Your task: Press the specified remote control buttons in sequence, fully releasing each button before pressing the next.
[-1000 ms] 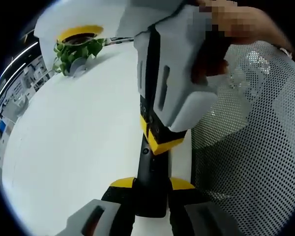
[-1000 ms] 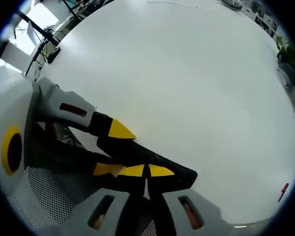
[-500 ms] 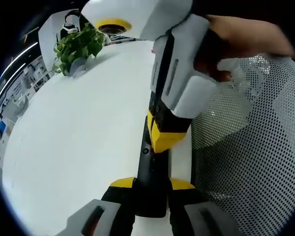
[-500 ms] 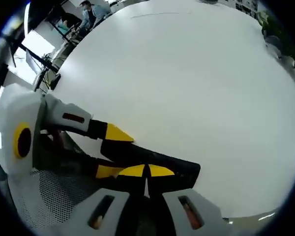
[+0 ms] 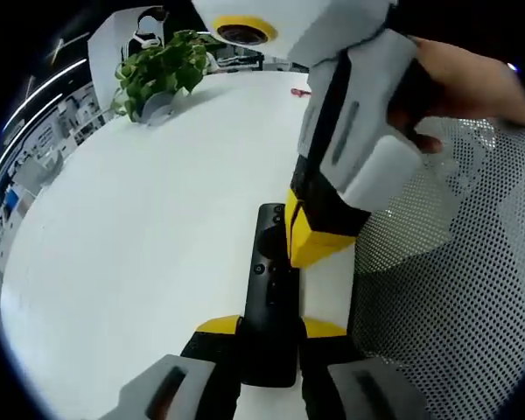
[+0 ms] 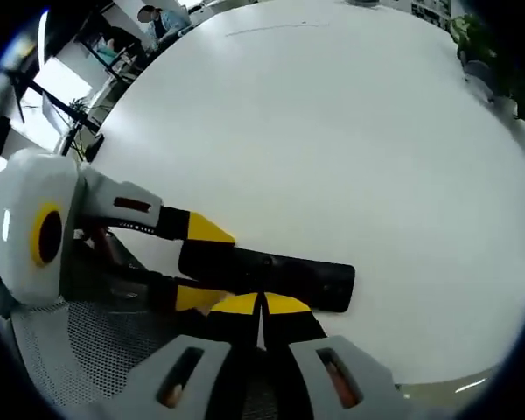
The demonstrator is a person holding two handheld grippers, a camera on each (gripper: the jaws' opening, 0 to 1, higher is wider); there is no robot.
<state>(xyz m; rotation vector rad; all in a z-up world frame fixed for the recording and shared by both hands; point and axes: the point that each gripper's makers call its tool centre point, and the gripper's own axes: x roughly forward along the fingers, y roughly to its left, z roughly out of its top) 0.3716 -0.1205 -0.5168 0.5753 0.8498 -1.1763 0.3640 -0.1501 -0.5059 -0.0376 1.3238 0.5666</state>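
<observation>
A slim black remote (image 5: 269, 289) lies along the white table (image 5: 140, 227), its near end clamped between the yellow-tipped jaws of my left gripper (image 5: 269, 329). My right gripper (image 5: 313, 241) comes down from the upper right, held by a hand, its yellow tip against the remote's right edge near the round buttons. In the right gripper view, my right gripper (image 6: 261, 304) is shut with nothing in it, tips just below the remote (image 6: 289, 273). The left gripper (image 6: 197, 262) grips the remote's left end there.
A potted green plant (image 5: 162, 74) stands at the table's far edge, with a small red object (image 5: 299, 90) near it. A perforated mesh chair back (image 5: 455, 297) sits close on the right. People stand beyond the table's far side (image 6: 157, 16).
My right gripper has drawn off the remote toward its right edge, so the remote's upper end and buttons now show. The left gripper keeps its hold. Both views shifted a little.
</observation>
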